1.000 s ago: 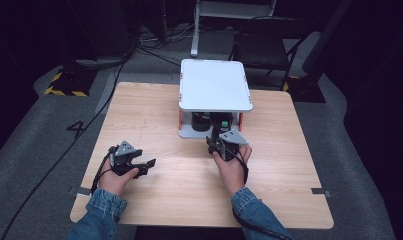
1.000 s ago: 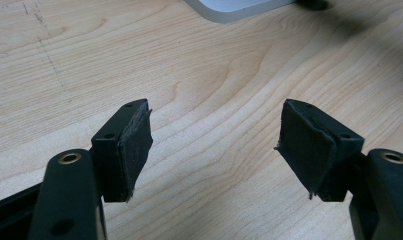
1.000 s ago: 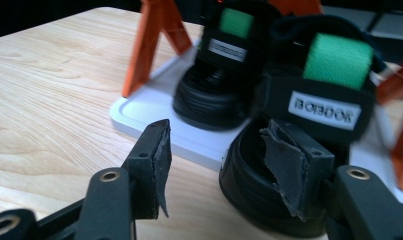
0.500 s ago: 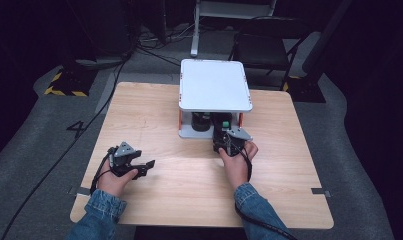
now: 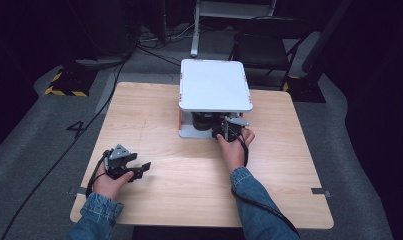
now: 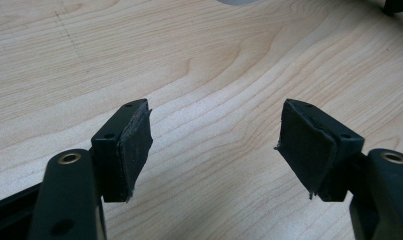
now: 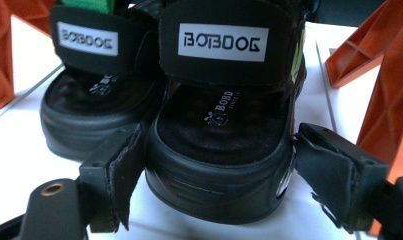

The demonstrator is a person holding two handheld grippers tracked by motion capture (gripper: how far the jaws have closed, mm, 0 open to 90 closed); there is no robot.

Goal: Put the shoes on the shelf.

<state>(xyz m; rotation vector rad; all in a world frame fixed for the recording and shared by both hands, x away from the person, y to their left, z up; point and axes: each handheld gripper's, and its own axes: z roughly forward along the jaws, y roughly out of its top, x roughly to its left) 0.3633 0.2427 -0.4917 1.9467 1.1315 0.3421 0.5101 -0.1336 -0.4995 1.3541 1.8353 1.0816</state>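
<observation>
Right gripper (image 7: pixel 214 175), jaws just opened wide and straddling, not yet pressing, the heel of the nearer black rubber-soled sandal (image 7: pixel 224 130), one of a pair on the lower shelf of the white, orange-braced rack (image 5: pixel 215 85). Straps read "BOBDOG". Likely light, with a firm sole and slightly yielding rim; grip across the heel. Left gripper (image 6: pixel 216 145) gapes empty over the pale wooden table (image 6: pixel 199 65).

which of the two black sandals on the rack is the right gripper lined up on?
The black BOBDOG sandal nearer the camera: its heel sits between the right gripper's open jaws, which have just been opening. The other black sandal lies outside the jaws, farther back.
</observation>
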